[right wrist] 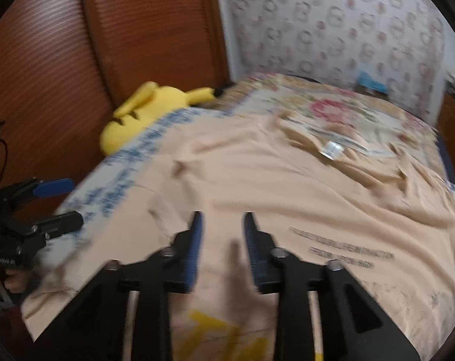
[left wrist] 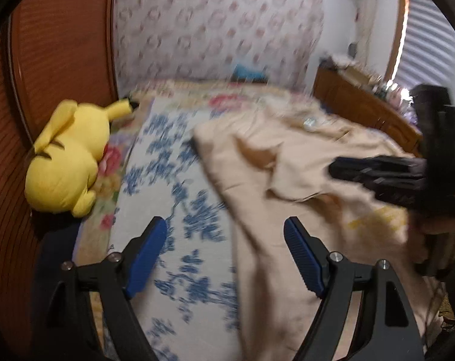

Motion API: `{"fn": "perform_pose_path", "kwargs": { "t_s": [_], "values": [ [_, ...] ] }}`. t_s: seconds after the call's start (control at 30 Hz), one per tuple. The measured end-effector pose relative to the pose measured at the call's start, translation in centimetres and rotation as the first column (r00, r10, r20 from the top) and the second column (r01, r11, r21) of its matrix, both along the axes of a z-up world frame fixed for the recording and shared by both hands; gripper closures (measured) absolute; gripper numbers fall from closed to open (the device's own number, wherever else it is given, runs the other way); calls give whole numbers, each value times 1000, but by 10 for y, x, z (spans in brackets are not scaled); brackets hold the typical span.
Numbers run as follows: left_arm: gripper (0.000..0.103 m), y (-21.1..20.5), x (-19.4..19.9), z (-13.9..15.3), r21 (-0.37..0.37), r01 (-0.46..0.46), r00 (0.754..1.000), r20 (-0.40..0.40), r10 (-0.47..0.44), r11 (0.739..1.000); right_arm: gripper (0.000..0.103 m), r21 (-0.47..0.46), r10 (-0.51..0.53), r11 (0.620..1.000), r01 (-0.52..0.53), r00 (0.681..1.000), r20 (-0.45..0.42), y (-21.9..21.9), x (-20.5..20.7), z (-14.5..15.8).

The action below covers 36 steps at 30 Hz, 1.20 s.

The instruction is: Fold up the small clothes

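I find the beige garment (right wrist: 287, 180) lying spread over the bed (left wrist: 179, 210), filling most of the centre and right of the right wrist view. It shows dark printed lines at lower right, yellow print at the bottom centre and a small white label (right wrist: 331, 149) near its far edge. The cloth is rumpled, with creases across the middle. In the left wrist view one edge runs diagonally down the centre, and a raised fold sits at centre right.

My left tool (left wrist: 225, 252) stands released, jaws wide, straddling that edge above the bed with nothing between the pads. My right tool (right wrist: 222, 240) is partly parted over the lower middle of the garment; no cloth is visibly pinched, though blur limits certainty.

A yellow plush toy (left wrist: 64, 162) lies at the left, against the wooden headboard (left wrist: 61, 45), clear of the work.

Judgement: folding is at an early stage. I see no clean, finished fold; the garment is largely open. Smoothing, folding and final squaring all appear outstanding.
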<state>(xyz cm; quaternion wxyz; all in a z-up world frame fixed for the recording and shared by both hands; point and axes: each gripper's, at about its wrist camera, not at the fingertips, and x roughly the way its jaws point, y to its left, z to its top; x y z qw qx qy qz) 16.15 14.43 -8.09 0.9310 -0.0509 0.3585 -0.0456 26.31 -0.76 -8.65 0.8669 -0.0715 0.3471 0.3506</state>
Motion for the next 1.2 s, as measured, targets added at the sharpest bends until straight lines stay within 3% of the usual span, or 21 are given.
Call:
{"fn": "perform_pose_path", "kwargs": {
  "t_s": [0.1, 0.27, 0.47, 0.6, 0.63, 0.83, 1.0, 1.17, 1.2],
  "values": [
    [22, -6, -17, 13, 17, -29, 999, 44, 28, 999, 64, 12, 88, 996, -88, 996, -4, 17, -8, 2],
    [22, 0, -32, 19, 43, -100, 991, 95, 96, 994, 64, -79, 190, 979, -189, 982, -1, 48, -13, -7],
    [22, 5, -27, 6, -16, -95, 993, 67, 96, 995, 65, -214, 185, 960, -182, 983, -4, 70, -2, -27],
    [22, 0, -25, 0, -22, -87, 994, 59, 89, 996, 97, -236, 199, 953, -189, 980, 19, 68, -2, -29],
    [22, -2, -25, 0, -18, -84, 995, 57, 85, 996, 100, -217, 200, 958, -188, 979, 37, 65, -1, -28],
    [22, -14, -25, -4, 6, -71, 997, 41, 70, 997, 101, -80, 37, 996, -30, 996, 78, 16, 10, -5],
    [22, -19, -19, -9, 14, -75, 997, 19, 75, 997, 101, -90, -72, 993, 77, 996, 50, -18, 23, -6],
    [22, -23, -17, -9, 20, -59, 998, 14, 59, 998, 101, -79, -86, 993, 88, 996, 27, -40, 18, -5],
    [22, -24, -17, -8, 21, -53, 998, 17, 53, 998, 97, -71, -84, 994, 86, 996, 31, -43, 14, -4]
  ]
}}
